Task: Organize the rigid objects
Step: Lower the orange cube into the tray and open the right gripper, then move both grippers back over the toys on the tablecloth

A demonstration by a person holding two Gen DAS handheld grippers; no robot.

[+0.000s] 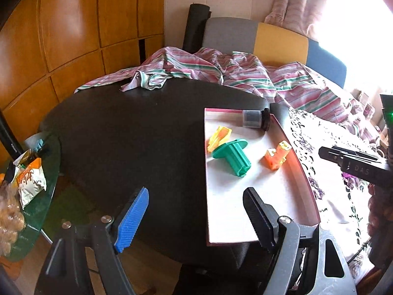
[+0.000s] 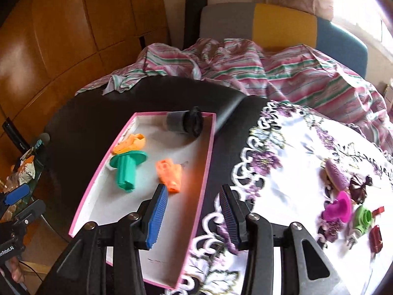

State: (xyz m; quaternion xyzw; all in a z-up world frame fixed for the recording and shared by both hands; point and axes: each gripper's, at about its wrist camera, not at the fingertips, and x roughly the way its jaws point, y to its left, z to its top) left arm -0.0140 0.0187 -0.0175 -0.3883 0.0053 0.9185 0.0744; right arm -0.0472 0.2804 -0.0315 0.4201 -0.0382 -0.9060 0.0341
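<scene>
A shallow white tray with a pink rim (image 1: 245,209) (image 2: 110,209) lies on the dark table. It holds a grey-and-black cylinder (image 1: 255,120) (image 2: 184,123), a yellow piece (image 1: 218,135) (image 2: 130,143), a green spool (image 1: 233,156) (image 2: 126,169) and an orange piece (image 1: 276,156) (image 2: 169,174). My left gripper (image 1: 196,217) hangs open over the tray's near left edge, holding nothing. My right gripper (image 2: 192,215) is open over the tray's right rim, just short of the orange piece. A magenta piece (image 2: 337,207), a green piece (image 2: 362,221) and a red piece (image 2: 375,238) lie on the floral cloth.
A white floral tablecloth (image 2: 294,147) covers the table's right side, with a purple ring (image 2: 336,174) and a dark bow (image 2: 359,186) on it. Striped fabric (image 1: 221,68) is piled at the back. Snack packets (image 1: 29,179) sit on a glass side table to the left.
</scene>
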